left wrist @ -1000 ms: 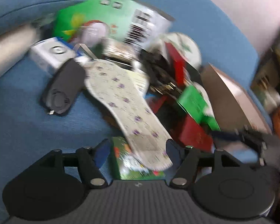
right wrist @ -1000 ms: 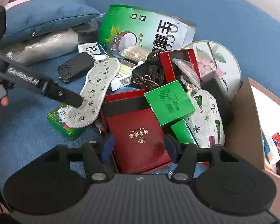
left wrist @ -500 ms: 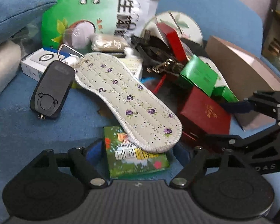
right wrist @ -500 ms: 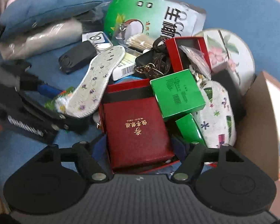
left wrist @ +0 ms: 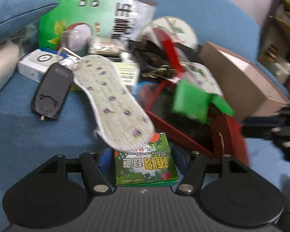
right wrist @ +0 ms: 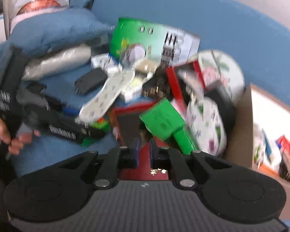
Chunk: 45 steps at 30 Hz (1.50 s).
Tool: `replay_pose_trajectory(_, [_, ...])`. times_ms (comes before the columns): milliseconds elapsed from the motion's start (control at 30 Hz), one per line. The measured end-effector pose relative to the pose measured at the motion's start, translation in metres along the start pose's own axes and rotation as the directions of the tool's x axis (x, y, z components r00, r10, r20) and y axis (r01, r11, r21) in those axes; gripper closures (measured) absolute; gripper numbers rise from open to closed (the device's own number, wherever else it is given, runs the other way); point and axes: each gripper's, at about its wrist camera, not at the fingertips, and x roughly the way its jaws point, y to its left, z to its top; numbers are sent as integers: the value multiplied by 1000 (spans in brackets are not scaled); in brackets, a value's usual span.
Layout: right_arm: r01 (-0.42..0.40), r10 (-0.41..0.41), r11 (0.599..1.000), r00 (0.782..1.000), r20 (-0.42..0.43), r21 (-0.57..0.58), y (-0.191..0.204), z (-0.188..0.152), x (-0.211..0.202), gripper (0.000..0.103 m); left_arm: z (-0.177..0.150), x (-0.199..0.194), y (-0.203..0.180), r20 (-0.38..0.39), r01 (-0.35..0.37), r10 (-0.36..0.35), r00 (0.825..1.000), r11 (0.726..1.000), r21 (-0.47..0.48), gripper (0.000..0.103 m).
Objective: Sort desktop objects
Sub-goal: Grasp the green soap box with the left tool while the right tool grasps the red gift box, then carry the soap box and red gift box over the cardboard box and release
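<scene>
A pile of mixed objects lies on a blue sofa seat. My left gripper [left wrist: 140, 154] is shut on a small green leaf-print box [left wrist: 145, 162]; a flowered shoe insole [left wrist: 114, 104] rests across the box's far end. My right gripper [right wrist: 144, 154] is shut on the near edge of a dark red booklet-like box [right wrist: 143, 168], tilted up from its red tray [left wrist: 185, 133]. A green carton [right wrist: 162, 119] sits just beyond it. The left gripper also shows in the right wrist view [right wrist: 90, 130], at the left.
A black key fob [left wrist: 52, 92], a white box [left wrist: 34, 65], a green coconut bag [left wrist: 94, 23] and a round flowered tin [left wrist: 172, 29] lie behind. An open cardboard box [right wrist: 264, 127] stands at the right. A blue cushion [right wrist: 54, 32] is at the back left.
My right gripper has closed on the red booklet box and lifted its edge. My left gripper has closed in around the green leaf-print box. Both views are blurred by motion.
</scene>
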Motion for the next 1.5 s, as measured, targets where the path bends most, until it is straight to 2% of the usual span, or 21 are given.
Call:
replay_pose_trajectory(67, [7,-7,1000,1000,-16,6,-2,-11,0,90,-8,-11,-2,-6,38,-38,999,999,16,36])
replay_pose_trajectory(100, [13,-13,1000,999,-32,13,-3,-17,2,79,-12,-14,-2,-17,57,-57,998,998,13,36])
replay_pose_trajectory(133, [17,-16,999,999,-44,27,-4,-20,4,55,-17,-16,-2,-28,73,-73,997,997,7,36])
replay_pose_trajectory(233, [38,-34,995,998,-44,92,-3,-33,4,26,-29,-21,-5,-44,98,-98,994,995,5,36])
replay_pose_trajectory(267, [43,-39,994,999,-37,105,-2,-37,2,23,-30,-23,-8,-44,106,-105,994,994,19,36])
replay_pose_trajectory(333, [52,-49,994,998,-32,96,2,-42,0,22,-30,-23,-11,-51,149,-147,988,989,27,36])
replay_pose_trajectory(400, [66,-64,997,997,-44,38,4,-45,2,19,-31,-21,-15,-58,183,-181,982,982,39,35])
replay_pose_trajectory(467, [124,-124,992,990,-69,-7,4,-45,10,15,-33,-16,-19,-68,169,-165,984,984,59,35])
replay_pose_trajectory(533, [181,-179,983,980,-83,18,0,-43,17,15,-35,-15,-20,-65,160,-155,986,985,69,35])
replay_pose_trajectory(633, [147,-143,986,988,-61,73,-6,-39,23,14,-34,-15,-18,-62,169,-165,984,984,58,35])
replay_pose_trajectory(700, [125,-122,992,990,-64,34,-5,-35,31,13,-35,-15,-14,-57,179,-177,983,983,37,35])
replay_pose_trajectory(800, [136,-139,990,986,-91,-44,-12,-34,46,13,-35,-16,-13,-53,185,-183,982,983,23,35])
replay_pose_trajectory(833, [127,-129,992,987,-96,-28,-17,-34,47,18,-35,-16,-13,-52,183,-182,982,983,26,35])
replay_pose_trajectory(933, [80,-67,992,991,-119,103,-32,-37,38,19,-35,-15,-15,-50,177,-175,983,984,37,35])
replay_pose_trajectory(1167, [89,-76,995,972,-224,48,-8,-57,13,20,-36,-17,-23,-59,177,-174,983,982,64,35])
replay_pose_trajectory(1233, [61,-46,996,972,-230,60,-3,-66,4,21,-37,-16,-27,-63,178,-173,983,981,80,35])
replay_pose_trajectory(1300, [36,-21,997,975,-220,67,-2,-75,-2,14,-37,-14,-33,-64,158,-152,986,983,93,35])
replay_pose_trajectory(1400, [60,-45,996,972,-232,59,-4,-85,-3,12,-37,-11,-40,-55,125,-120,991,987,101,35])
replay_pose_trajectory(1500, [50,-24,993,971,-238,103,-9,-88,-2,12,-36,-9,-44,-61,110,-104,993,987,114,37])
